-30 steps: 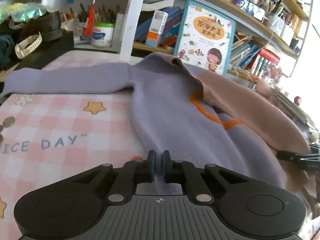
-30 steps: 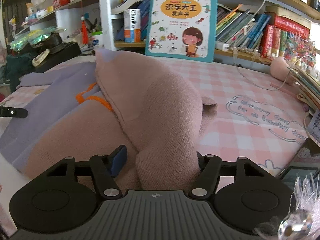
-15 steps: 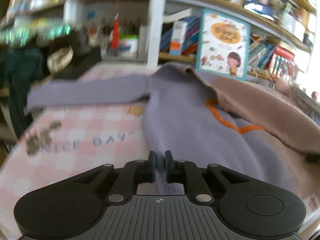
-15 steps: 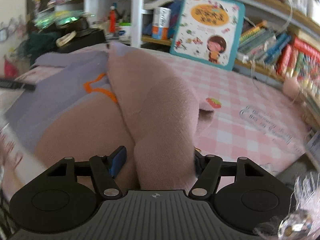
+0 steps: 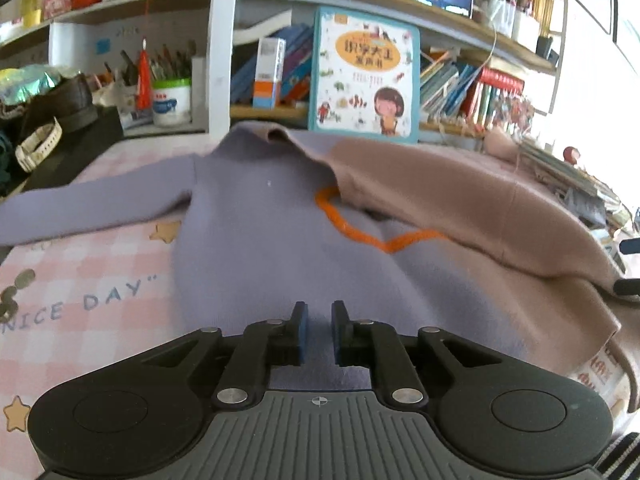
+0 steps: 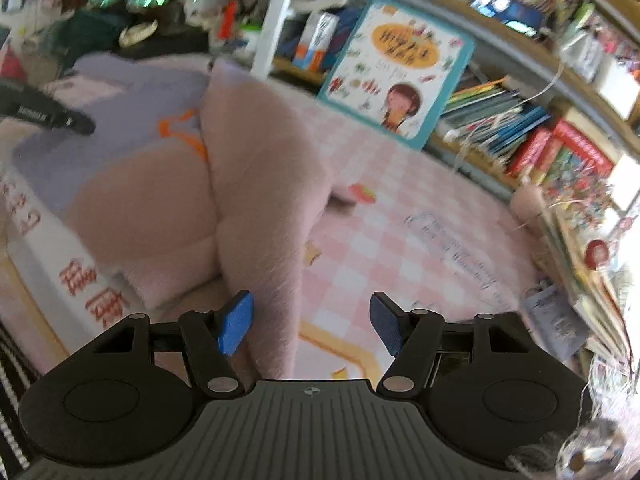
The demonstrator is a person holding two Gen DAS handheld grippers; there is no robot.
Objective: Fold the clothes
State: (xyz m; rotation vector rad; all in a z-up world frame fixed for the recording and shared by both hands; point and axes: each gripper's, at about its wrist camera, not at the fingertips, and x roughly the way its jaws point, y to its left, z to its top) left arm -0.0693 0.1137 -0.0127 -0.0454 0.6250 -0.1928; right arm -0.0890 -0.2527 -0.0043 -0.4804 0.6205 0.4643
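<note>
A knit sweater (image 5: 260,240), lilac with an orange line and a dusty pink half, lies on the pink checked tablecloth (image 5: 80,272). Its pink side (image 6: 260,184) is folded over the lilac body, and one lilac sleeve (image 5: 92,204) stretches out to the left. My left gripper (image 5: 318,332) is at the lilac hem with its jaws opening; a narrow gap shows fabric lying under them, unpinched. My right gripper (image 6: 312,320) stands wide, its jaws closing. The edge of the pink fold runs between them near the left pad (image 6: 236,322), and neither pad presses on it.
A picture book (image 5: 364,76) leans on the shelf behind the sweater, beside a white post (image 5: 220,48). A black box with a watch (image 5: 40,144) and a white jar (image 5: 172,102) stand at back left. Stacked books (image 6: 580,240) line the right edge.
The left jaws, shut on the lilac hem before, have parted. The right gripper has drawn back and rolled; the thick pink fold that filled its jaws now lies mostly outside them.
</note>
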